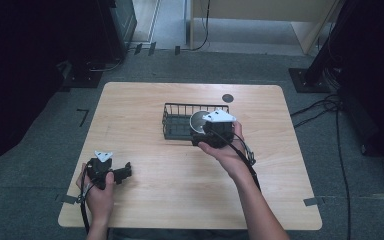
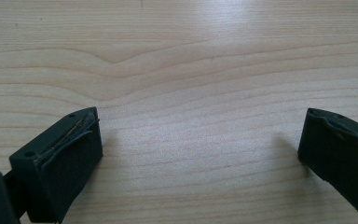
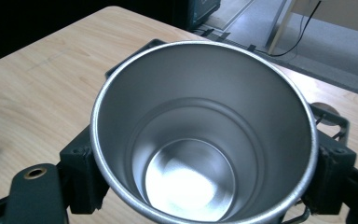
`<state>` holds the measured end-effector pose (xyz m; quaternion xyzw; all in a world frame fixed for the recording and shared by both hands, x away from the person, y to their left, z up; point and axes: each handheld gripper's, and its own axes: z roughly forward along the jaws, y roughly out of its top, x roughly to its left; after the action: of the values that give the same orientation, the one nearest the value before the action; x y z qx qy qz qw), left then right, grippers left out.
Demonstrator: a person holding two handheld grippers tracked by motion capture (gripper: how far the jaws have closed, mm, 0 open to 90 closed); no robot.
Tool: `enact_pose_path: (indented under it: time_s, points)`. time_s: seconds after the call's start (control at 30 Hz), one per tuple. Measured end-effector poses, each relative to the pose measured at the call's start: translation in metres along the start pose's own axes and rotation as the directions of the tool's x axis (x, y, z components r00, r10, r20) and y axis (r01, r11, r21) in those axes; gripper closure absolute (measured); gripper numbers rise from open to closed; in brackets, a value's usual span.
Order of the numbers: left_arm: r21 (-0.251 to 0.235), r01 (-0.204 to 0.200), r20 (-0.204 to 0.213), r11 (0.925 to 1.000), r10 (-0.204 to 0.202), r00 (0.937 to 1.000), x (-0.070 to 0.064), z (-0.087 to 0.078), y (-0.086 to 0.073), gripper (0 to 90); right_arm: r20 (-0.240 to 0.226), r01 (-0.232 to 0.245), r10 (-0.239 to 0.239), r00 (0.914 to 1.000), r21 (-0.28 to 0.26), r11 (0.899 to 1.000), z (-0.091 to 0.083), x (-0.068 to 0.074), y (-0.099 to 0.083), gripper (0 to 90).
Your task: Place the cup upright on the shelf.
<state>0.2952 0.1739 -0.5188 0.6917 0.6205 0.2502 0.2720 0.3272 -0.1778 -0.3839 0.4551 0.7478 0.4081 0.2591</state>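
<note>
Clamped across my right gripper point(image 3: 200, 186) sits a steel cup point(image 3: 200, 135), mouth up, jaws pressing its sides just under the rim, at the near right end of the black wire basket point(image 1: 176, 120). Its wall is smooth, brushed and tapered, so I judge it could slide in the pads or tip, or its base could catch a thin wire. Resting on the pale wood-grain table point(image 2: 182, 60) near left, my left gripper point(image 2: 200, 154) gapes wide and empty.

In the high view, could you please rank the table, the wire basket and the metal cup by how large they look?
1. Table, by far the largest.
2. Wire basket.
3. Metal cup, smallest, held over the basket by the right gripper, which partly hides it.
</note>
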Motion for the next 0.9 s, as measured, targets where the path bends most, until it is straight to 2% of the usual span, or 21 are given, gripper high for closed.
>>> enact_pose_path:
  time_s: [0.33,0.77,0.9]
  points:
    - [0.001,0.000,0.000,1.0000,0.000,1.0000,0.000,0.000,0.000,0.0,0.017,-0.007,0.007,0.9998,-0.010,1.000,0.005,-0.010,0.016,18.6]
    - [0.001,-0.002,0.000,1.0000,0.002,1.0000,0.000,0.000,0.000,0.0,0.061,-0.033,0.033,0.9976,-0.012,0.999,0.028,-0.028,0.031,18.6]
    - [0.001,-0.002,0.000,1.0000,0.002,1.0000,0.000,0.000,0.000,0.0,0.097,-0.066,0.066,0.9930,-0.005,0.998,0.042,-0.039,0.031,18.6]
